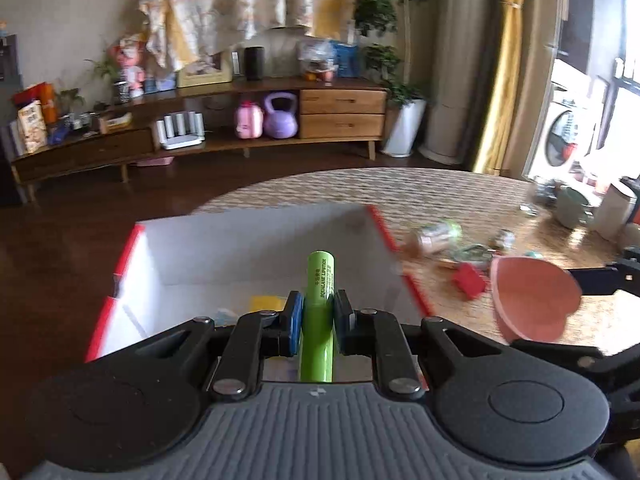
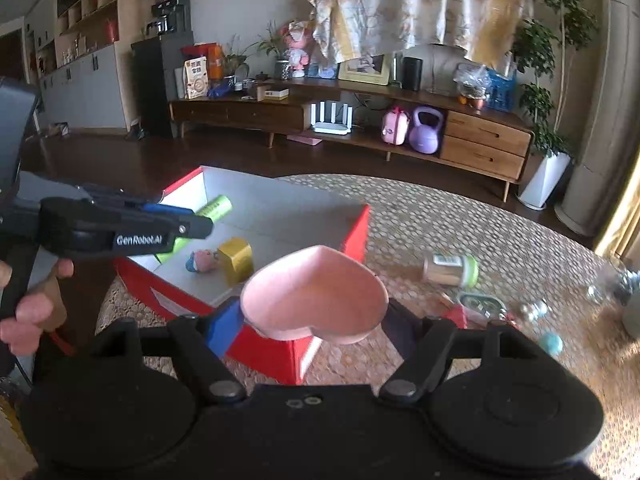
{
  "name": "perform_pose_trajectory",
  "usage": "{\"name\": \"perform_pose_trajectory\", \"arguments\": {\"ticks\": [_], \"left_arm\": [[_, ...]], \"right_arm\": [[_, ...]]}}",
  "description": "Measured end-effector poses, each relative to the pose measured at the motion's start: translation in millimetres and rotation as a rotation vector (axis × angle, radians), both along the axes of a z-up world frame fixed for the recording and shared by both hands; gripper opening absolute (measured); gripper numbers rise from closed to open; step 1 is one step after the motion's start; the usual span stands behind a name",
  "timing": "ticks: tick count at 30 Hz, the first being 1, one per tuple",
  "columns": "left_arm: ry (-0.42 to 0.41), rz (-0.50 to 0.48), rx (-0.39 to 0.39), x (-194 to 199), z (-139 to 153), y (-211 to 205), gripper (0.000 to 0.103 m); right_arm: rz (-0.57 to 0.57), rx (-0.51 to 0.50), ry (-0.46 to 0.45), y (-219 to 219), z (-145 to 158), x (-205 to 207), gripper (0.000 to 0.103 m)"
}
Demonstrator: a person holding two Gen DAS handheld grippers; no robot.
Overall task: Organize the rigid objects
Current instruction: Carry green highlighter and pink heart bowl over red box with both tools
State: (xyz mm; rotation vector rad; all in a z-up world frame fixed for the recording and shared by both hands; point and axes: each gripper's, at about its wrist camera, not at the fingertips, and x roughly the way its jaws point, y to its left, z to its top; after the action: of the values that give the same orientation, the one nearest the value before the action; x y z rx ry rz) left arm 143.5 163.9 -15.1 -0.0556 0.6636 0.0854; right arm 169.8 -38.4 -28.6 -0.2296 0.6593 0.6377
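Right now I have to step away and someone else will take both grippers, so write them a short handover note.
Left gripper: shut on the green lipstick tube, held over the red-and-white cardboard box.
Right gripper: clamped on the pink heart-shaped dish, at the box's near corner.
Done: gold cube and small pig figurine lie in the box.
Left: drop both held items in, then collect the green-capped jar, red piece and other small items on the table.

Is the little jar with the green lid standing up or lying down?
Lying down. The jar rests on its side on the table, green lid pointing right, outside the red box.
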Motion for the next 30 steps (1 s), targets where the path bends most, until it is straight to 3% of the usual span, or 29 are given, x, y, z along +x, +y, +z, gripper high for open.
{"name": "perform_pose_trajectory", "arguments": {"ticks": [6, 11, 19, 30], "left_arm": [[0.016, 0.066, 0.045, 15.4, -5.1, 40.4, 0.016], [0.055, 0.102, 0.071, 33.9, -17.4, 65.5, 0.016], [0.111, 0.096, 0.081, 60.2, -35.6, 81.6, 0.016], [0.264, 0.074, 0.115, 99.6, -60.4, 87.9, 0.016]], "right_arm": [[0.03, -0.038, -0.006, 36.5, -10.5, 14.0, 0.075], [0.047, -0.062, 0.04, 70.0, -25.2, 34.2, 0.075], [0.105, -0.149, 0.029, 122.9, -50.1, 50.5, 0.075], [0.097, -0.247, 0.132, 145.3, -81.7, 73.2, 0.075]]}}
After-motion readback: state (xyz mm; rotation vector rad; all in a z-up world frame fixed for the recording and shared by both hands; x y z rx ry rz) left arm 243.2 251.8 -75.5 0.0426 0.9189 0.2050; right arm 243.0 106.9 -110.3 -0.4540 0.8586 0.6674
